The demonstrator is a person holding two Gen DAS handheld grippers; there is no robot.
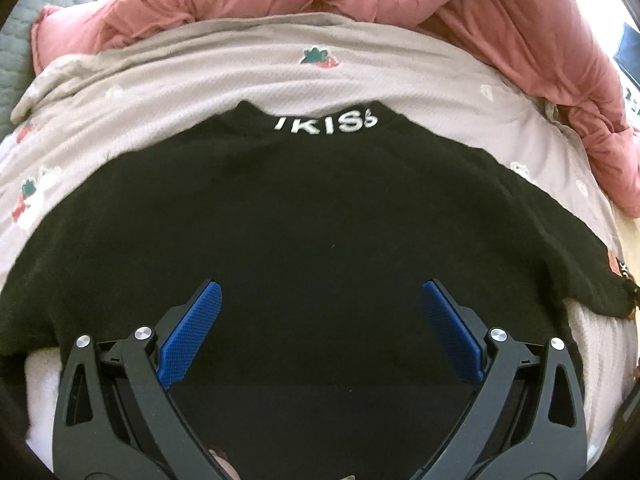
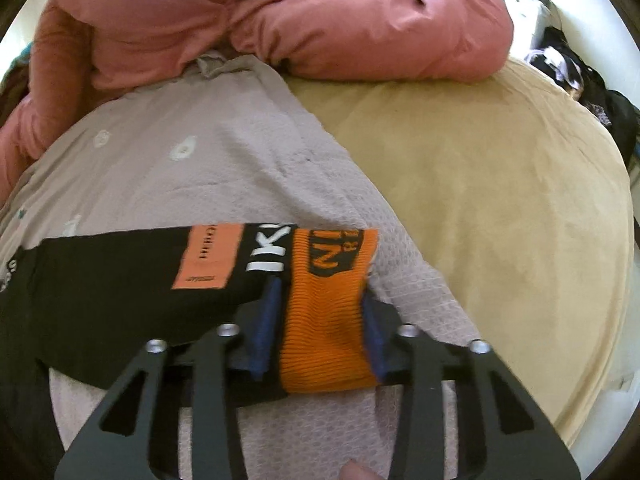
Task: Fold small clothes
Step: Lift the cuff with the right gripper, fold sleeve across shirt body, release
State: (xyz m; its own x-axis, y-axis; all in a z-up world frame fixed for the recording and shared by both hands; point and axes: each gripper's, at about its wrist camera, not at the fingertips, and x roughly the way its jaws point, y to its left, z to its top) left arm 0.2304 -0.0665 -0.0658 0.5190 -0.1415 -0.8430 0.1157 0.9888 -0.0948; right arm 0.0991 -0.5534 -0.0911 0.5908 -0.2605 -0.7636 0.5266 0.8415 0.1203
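A small black sweater [image 1: 320, 220] with white letters at its collar lies flat on a pale lilac blanket [image 1: 200, 80]. My left gripper [image 1: 320, 300] is open and hovers over the sweater's lower middle, holding nothing. In the right wrist view the sweater's sleeve [image 2: 120, 280] ends in an orange ribbed cuff [image 2: 328, 320]. My right gripper [image 2: 320, 300] is shut on that cuff, with a blue pad on either side of it.
A bulky pink duvet [image 1: 400, 0] is heaped along the far side, also in the right wrist view [image 2: 280, 20]. A tan bed cover [image 2: 500, 200] lies right of the lilac blanket [image 2: 200, 160]. Dark clutter [image 2: 580, 80] sits at the far right.
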